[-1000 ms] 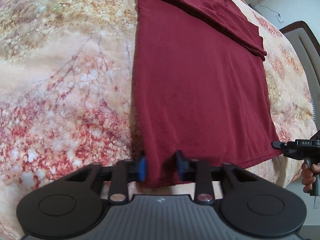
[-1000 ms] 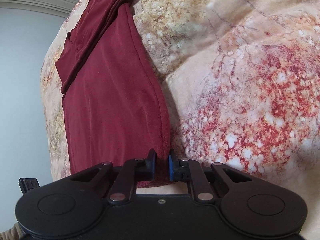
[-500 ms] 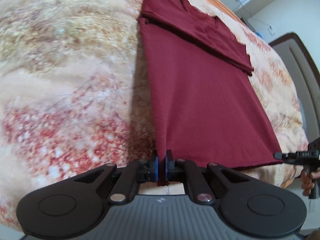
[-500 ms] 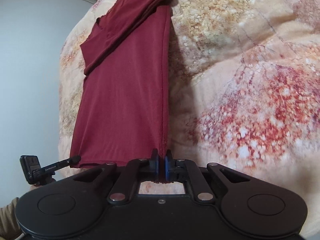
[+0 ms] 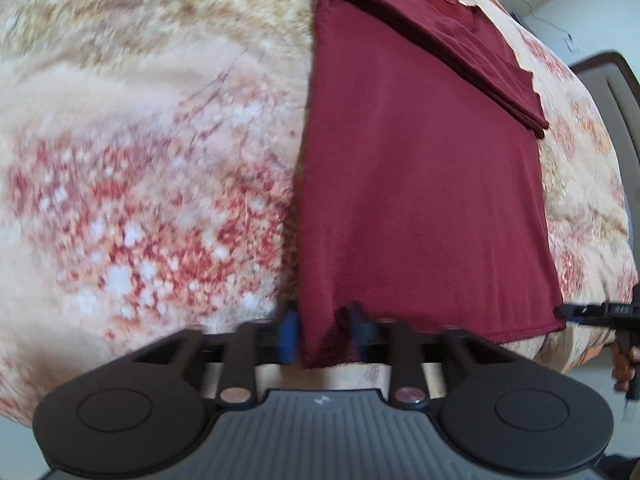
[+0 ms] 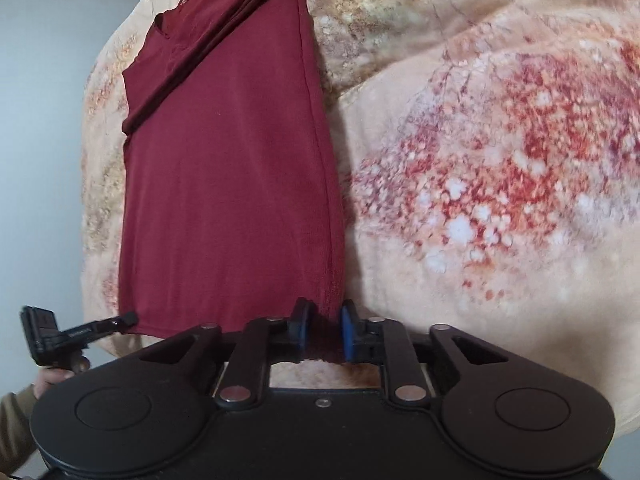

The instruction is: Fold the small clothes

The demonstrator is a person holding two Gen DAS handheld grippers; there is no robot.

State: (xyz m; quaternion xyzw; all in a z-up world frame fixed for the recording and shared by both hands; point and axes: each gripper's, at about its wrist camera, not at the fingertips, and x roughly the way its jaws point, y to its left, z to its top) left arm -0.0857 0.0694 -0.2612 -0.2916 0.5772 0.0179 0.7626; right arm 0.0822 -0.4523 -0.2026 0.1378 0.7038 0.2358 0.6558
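Observation:
A maroon shirt (image 5: 420, 184) lies flat on the bed, its sleeves folded across the far end. In the left wrist view my left gripper (image 5: 322, 334) straddles the shirt's near left hem corner. Its jaws are opening and the blue pads (image 5: 289, 336) stand off the cloth. In the right wrist view the shirt (image 6: 232, 168) reaches down to my right gripper (image 6: 325, 330). Those jaws are opening too, with the near right hem corner loose between them. Each view catches the other gripper's tip at the opposite corner: the right gripper (image 5: 592, 312) and the left gripper (image 6: 96, 326).
A floral orange and red bedspread (image 5: 140, 180) covers the bed and drops away just under the hem. A dark-framed headboard (image 5: 616, 80) stands at the right. A pale wall (image 6: 40, 120) lies past the bed's left side. A person's hand (image 5: 624, 368) and sleeve (image 6: 16, 412) show at the edges.
Half a second ago both grippers were shut on the hem corners. Now both sets of jaws have parted and the corners lie loose between them. Both views have shifted a little.

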